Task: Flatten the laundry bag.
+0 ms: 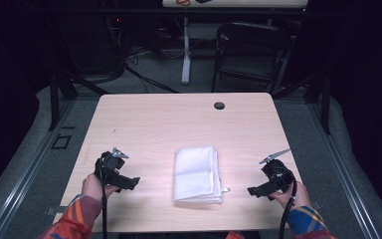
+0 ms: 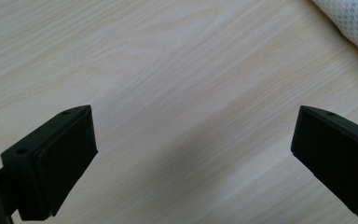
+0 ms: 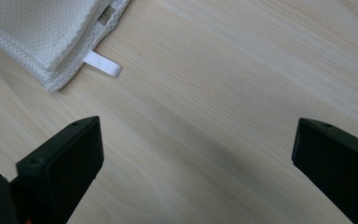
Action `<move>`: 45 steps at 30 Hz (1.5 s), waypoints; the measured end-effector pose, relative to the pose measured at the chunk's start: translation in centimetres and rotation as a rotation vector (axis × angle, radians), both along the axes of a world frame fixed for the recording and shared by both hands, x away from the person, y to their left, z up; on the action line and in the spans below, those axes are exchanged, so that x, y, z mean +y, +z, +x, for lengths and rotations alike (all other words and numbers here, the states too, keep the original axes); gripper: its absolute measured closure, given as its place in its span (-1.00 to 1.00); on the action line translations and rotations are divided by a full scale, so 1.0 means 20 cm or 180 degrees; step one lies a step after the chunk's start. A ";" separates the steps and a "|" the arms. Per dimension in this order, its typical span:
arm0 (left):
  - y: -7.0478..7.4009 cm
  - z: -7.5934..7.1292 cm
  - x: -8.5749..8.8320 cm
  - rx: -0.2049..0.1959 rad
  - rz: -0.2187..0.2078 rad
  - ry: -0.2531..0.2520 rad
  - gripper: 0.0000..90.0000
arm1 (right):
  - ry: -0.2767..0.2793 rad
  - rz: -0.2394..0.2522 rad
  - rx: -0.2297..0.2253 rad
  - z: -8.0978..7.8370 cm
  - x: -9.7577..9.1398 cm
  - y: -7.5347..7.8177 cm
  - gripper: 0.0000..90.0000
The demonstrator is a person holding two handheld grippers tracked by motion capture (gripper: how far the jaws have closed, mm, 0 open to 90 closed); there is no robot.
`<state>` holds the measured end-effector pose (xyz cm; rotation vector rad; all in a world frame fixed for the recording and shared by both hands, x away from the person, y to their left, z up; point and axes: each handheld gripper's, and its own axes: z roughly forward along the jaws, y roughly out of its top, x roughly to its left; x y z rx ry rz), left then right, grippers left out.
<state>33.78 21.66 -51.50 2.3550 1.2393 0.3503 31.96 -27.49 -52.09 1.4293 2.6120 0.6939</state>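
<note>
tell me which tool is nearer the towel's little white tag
Right. The right tool sits just right of the tag; the left tool is across the folded towel.

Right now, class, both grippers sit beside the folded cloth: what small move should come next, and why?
Probably bring the right gripper in to the cloth corner with the tag. Both grippers, left too, are open, holding nothing, and that corner lies nearest the right jaws.

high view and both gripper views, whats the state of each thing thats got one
white cloth: folded, flat on the table, untouched
cloth's loop tag: sticking out from a corner
left gripper: open, nothing between its jaws
right gripper: open, nothing between its jaws
folding chair: unfolded, behind the table
</note>
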 end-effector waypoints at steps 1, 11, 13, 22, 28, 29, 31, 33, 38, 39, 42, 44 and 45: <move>0.00 0.00 0.00 0.0000 0.0008 -0.0010 -1.00 | 0.0002 0.0052 0.0004 0.00 0.01 0.00 -0.95; 0.04 -0.03 -0.05 -0.0077 -0.0133 -0.0112 -1.00 | 0.0061 0.0076 -0.0022 0.00 0.04 0.02 -0.92; 0.04 -0.03 -0.07 -0.0100 -0.0151 -0.0152 -1.00 | 0.0064 0.0059 -0.0017 -0.01 0.04 0.02 -0.91; 0.05 -0.03 -0.20 -0.0141 -0.0177 -0.0369 -1.00 | 0.0074 0.0111 -0.0038 0.00 0.07 0.05 -0.89; 0.05 -0.04 -0.29 -0.0161 -0.0222 -0.0514 -1.00 | 0.0105 0.0078 -0.0046 0.01 0.10 0.05 -0.87; 0.06 -0.04 -0.30 -0.0167 -0.0258 -0.0528 -1.00 | 0.0128 0.0116 -0.0026 0.01 0.11 0.05 -0.87; 0.06 -0.04 -0.32 -0.0184 -0.0289 -0.0577 -1.00 | 0.0131 0.0105 -0.0022 0.02 0.11 0.06 -0.87; 0.07 -0.04 -0.35 -0.0203 -0.0280 -0.0620 -1.00 | 0.0135 0.0105 -0.0040 0.02 0.12 0.06 -0.86; 0.07 -0.04 -0.43 -0.0241 -0.0295 -0.0767 -0.99 | 0.0122 0.0109 -0.0042 0.02 0.13 0.05 -0.85; 0.07 -0.04 -0.45 -0.0245 -0.0290 -0.0800 -0.99 | 0.0166 0.0073 -0.0024 0.02 0.13 0.06 -0.84; 0.07 -0.05 -0.50 -0.0259 -0.0303 -0.0894 -0.96 | 0.0180 0.0066 -0.0016 0.03 0.13 0.05 -0.83; 0.06 -0.05 -0.54 -0.0249 -0.0296 -0.0963 -0.96 | 0.0196 0.0060 -0.0003 0.03 0.14 0.05 -0.81; 0.06 -0.05 -0.55 -0.0242 -0.0279 -0.1003 -0.95 | 0.0226 0.0035 0.0011 0.04 0.14 0.05 -0.81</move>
